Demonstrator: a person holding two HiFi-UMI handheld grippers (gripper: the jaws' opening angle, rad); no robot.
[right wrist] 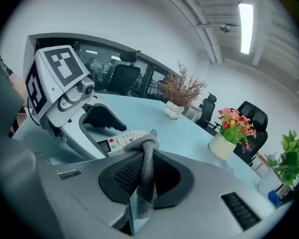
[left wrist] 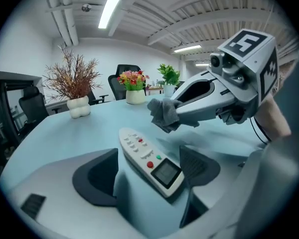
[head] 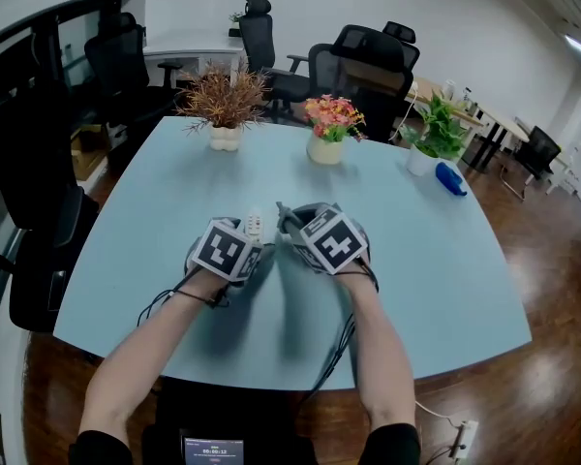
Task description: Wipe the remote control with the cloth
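The left gripper's (left wrist: pixel 148 176) jaws stand wide apart. The remote (left wrist: pixel 150 156) lies flat on the worktop (left wrist: pixel 60 133) between them (neither pad presses it). Just past its far end, the right gripper (right wrist: pixel 142 178) has its jaws clamped on the bunched cloth (right wrist: pixel 145 151).

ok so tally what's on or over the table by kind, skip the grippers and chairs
potted plants: 3 (dried twigs, flowers, green leaves)
remote control: 1
cloth: 1
blue object: 1
total: 6
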